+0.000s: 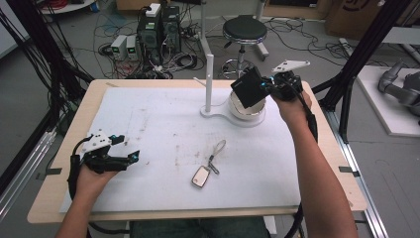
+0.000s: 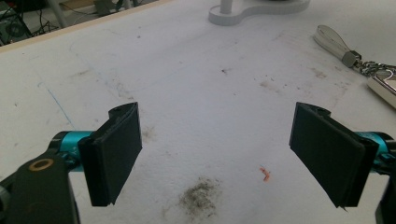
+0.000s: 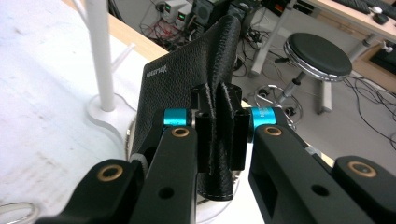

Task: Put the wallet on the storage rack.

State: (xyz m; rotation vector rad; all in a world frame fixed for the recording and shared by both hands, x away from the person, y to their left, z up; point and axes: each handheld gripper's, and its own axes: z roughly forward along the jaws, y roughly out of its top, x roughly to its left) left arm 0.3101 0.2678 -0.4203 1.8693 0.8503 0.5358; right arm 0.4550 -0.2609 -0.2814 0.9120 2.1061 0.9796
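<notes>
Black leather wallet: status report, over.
Right gripper shut on black leather wallet, held above white dish. Left gripper open, empty. Key fob lies mid-table.

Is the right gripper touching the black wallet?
Touching. In the right gripper view the right gripper has both jaws pressed against the black wallet, its leather pinched and creased between them. The high view shows it held above the white bowl.
</notes>
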